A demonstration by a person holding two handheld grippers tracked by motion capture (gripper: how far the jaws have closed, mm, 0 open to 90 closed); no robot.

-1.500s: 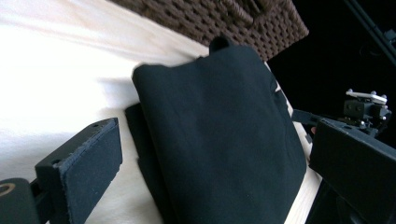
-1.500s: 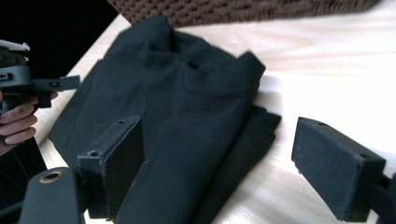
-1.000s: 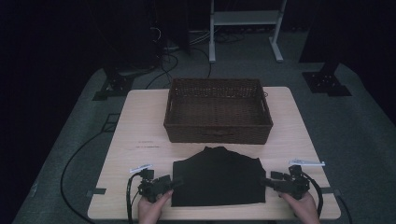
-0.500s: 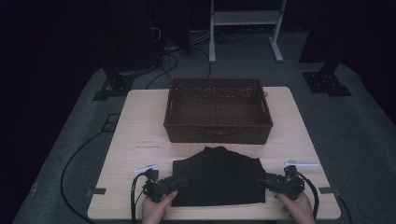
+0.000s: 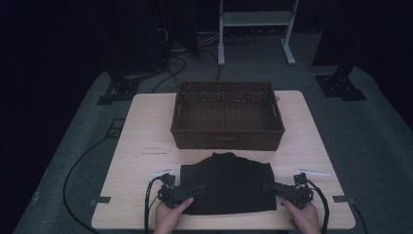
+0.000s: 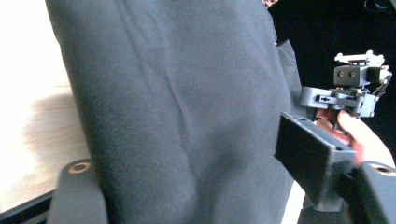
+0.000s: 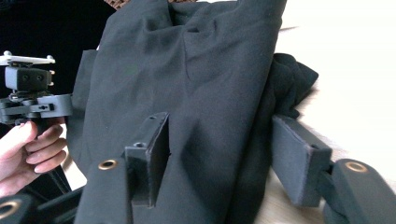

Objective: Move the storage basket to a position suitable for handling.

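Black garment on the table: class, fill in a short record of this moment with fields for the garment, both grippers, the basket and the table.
garment: black garment, folded flat near the table's front edge
left gripper: left gripper at the garment's left edge, jaws have just been closing, cloth between them
right gripper: right gripper at the garment's right edge, jaws have just been closing, cloth between them
basket: brown wicker basket, behind the garment, nothing visible inside
table: light wooden table

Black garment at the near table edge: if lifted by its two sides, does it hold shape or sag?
Likely sags: the black garment lies flat with soft creases and a bunched edge. Probably light for its size. The matte weave should grip well between the jaws of the left gripper and right gripper, which have just been closing around its edges.
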